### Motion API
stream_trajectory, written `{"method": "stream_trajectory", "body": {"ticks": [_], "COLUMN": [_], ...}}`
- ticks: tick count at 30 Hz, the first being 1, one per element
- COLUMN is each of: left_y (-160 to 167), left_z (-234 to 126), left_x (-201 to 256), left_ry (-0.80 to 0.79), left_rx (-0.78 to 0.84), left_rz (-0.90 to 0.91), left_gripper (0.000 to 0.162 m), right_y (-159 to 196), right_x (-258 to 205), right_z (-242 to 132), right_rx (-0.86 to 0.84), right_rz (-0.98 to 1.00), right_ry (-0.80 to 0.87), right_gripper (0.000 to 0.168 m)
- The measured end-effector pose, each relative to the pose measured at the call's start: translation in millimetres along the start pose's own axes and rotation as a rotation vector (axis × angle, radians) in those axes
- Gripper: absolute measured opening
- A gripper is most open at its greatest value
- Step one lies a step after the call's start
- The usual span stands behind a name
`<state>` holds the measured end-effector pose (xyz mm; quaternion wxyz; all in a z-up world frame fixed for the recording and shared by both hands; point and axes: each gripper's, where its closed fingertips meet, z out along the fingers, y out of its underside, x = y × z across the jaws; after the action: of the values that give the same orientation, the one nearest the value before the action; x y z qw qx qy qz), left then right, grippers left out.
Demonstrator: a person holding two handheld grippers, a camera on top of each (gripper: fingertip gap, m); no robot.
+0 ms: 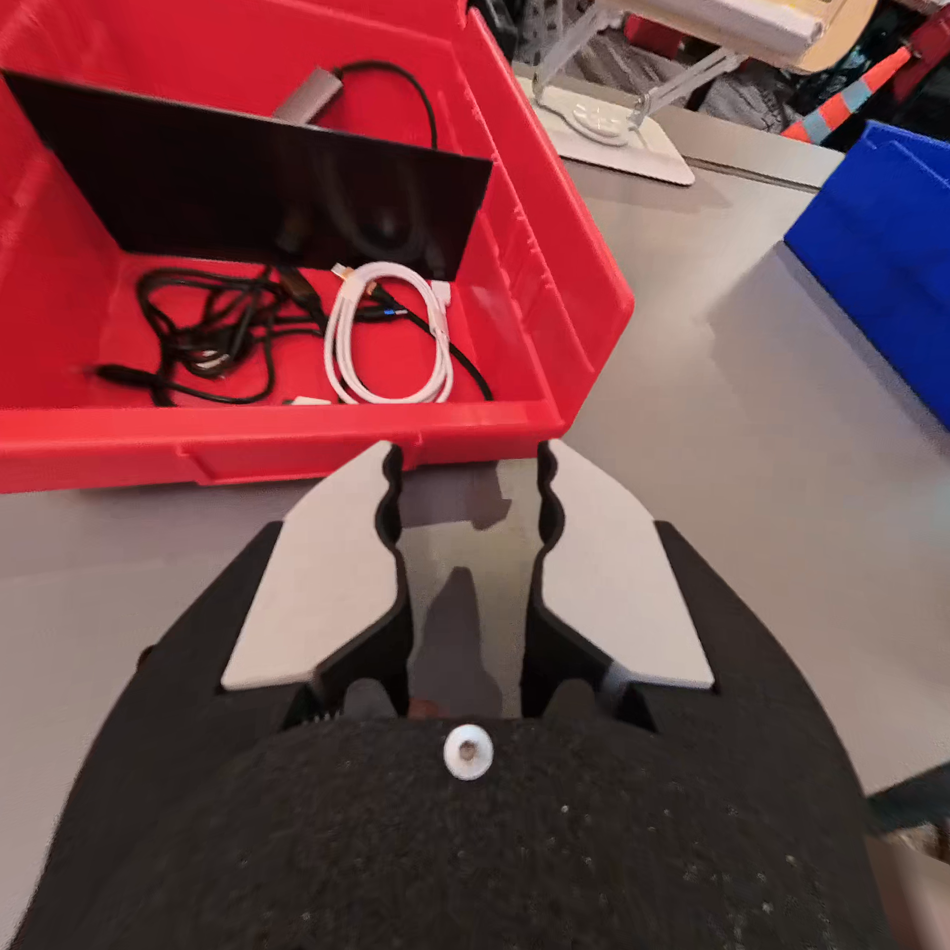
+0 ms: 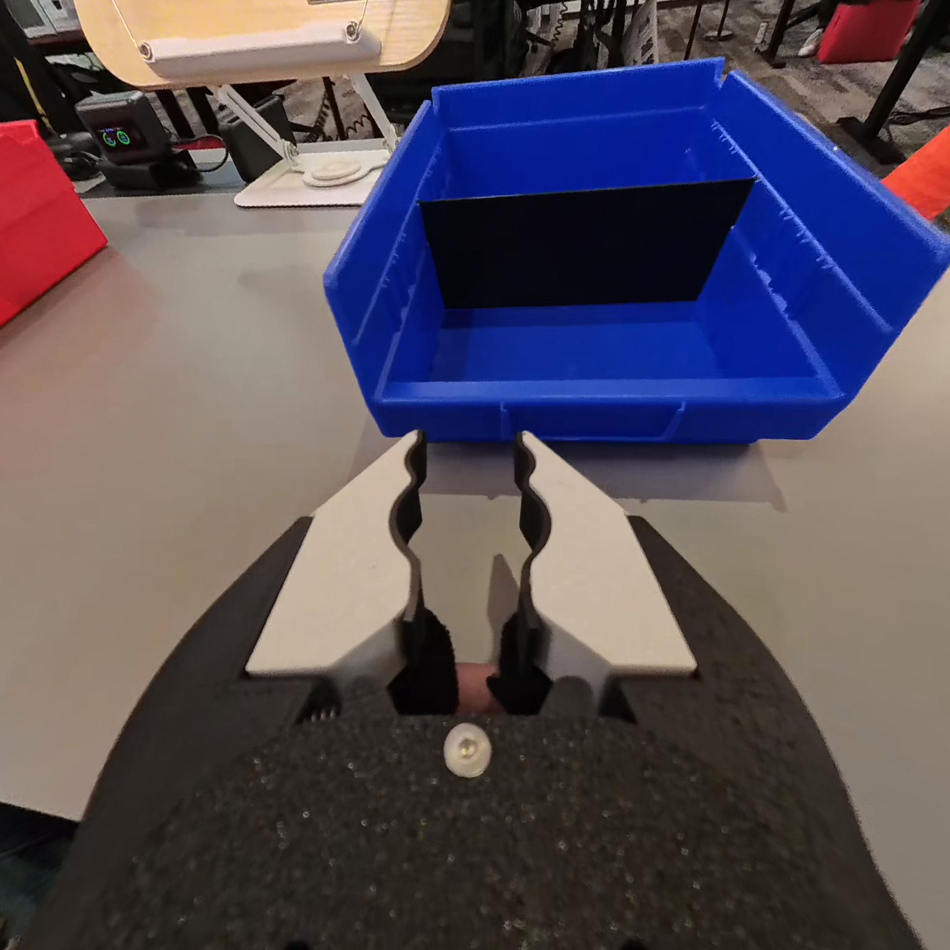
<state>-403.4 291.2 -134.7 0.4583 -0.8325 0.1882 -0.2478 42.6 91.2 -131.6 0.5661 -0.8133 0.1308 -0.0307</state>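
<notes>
Bench [image 1: 719, 462] grey, carrying two plastic bins side by side. Left gripper [image 1: 469, 452] hangs over the bench just near of the red bin [image 1: 514, 257]; fingers [image 1: 334, 555] apart, nothing between them. Red bin split by an upright black divider [image 1: 257, 190]. Near compartment: coiled white cable [image 1: 390, 334] at right, tangle of black cables [image 1: 216, 329] at left, the two lying just beside each other. Far compartment: grey adapter [image 1: 308, 95] with a black lead. Blue bin corner shows at right edge of left wrist view.

Right gripper [image 2: 470, 437] hangs over the bench just near of the blue bin [image 2: 591, 411], tips close to its near wall; contact cannot be told. Fingers [image 2: 354, 565] apart with a narrower gap, holding nothing. Blue bin also has a black divider [image 2: 581, 247] across its middle. White stand [image 2: 308, 180] sits on the far bench, left of the blue bin; red bin edge at far left.
</notes>
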Motion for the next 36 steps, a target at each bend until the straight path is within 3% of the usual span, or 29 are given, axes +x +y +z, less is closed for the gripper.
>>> {"method": "stream_trajectory", "body": {"ticks": [4, 8, 10, 12, 14, 16, 18, 22, 25, 26, 28, 30, 33, 36], "left_y": [2.2, -31.5, -82.1, -135.5, -164.6, -166.9, -165.8, -133.2, -113.1, -111.2, -106.8, -107.5, -137.2, -182.5], "left_z": [-0.7, -16.9, -11.0, 9.1, 42.2, 88.6, 135.2, 184.9, 200.4, 205.9, 212.4, 212.3, 204.9, 175.5], "left_x": [14.3, 76.8, 74.2, 57.4, 37.7, -7.5, -59.2, -93.1, -110.5, -120.6, -130.6, -129.5, -117.1, -89.8], "left_ry": [0.078, 0.499, 0.429, 0.288, 0.213, 0.085, -0.054, 0.03, 0.003, -0.045, -0.069, -0.035, -0.03, -0.077], "left_rx": [-0.024, -0.148, -0.109, -0.075, -0.159, -0.349, -0.502, -0.755, -0.837, -0.844, -0.862, -0.855, -0.674, -0.42], "left_rz": [0.06, 0.091, 0.261, 0.441, 0.617, 0.849, 0.967, 0.826, 0.88, 0.923, 0.954, 0.961, 0.969, 1.029], "left_gripper": [0.053, 0.046, 0.045, 0.034, 0.035, 0.046, 0.051, 0.05, 0.048, 0.047, 0.026, 0.024, 0.023, 0.023], "right_y": [-2.7, 0.4, -2.5, -4.2, -3.1, -4.3, -5.1, -2.0, 0.3, 0.9, 1.3, 0.5, -0.9, -6.2], "right_x": [-1.0, -5.3, -8.8, -14.9, -20.4, -23.2, -26.0, -29.7, -27.8, -27.1, -26.1, -26.1, -28.4, -39.6], "right_z": [1.8, 11.0, 15.3, 18.2, 19.5, 18.4, 17.3, 17.4, 17.1, 16.7, 15.8, 14.6, 13.3, 11.2], "right_rx": [0.013, -0.018, -0.013, -0.011, -0.021, -0.015, -0.015, -0.026, -0.031, -0.033, -0.034, -0.03, -0.022, 0.005], "right_rz": [0.044, 0.048, 0.051, 0.073, 0.074, 0.06, 0.056, 0.061, 0.066, 0.07, 0.079, 0.082, 0.069, 0.051], "right_ry": [-0.027, -0.053, -0.073, -0.105, -0.126, -0.129, -0.136, -0.161, -0.163, -0.163, -0.164, -0.165, -0.168, -0.21], "right_gripper": [0.033, 0.032, 0.032, 0.032, 0.032, 0.032, 0.032, 0.032, 0.032, 0.032, 0.032, 0.032, 0.032, 0.032]}}
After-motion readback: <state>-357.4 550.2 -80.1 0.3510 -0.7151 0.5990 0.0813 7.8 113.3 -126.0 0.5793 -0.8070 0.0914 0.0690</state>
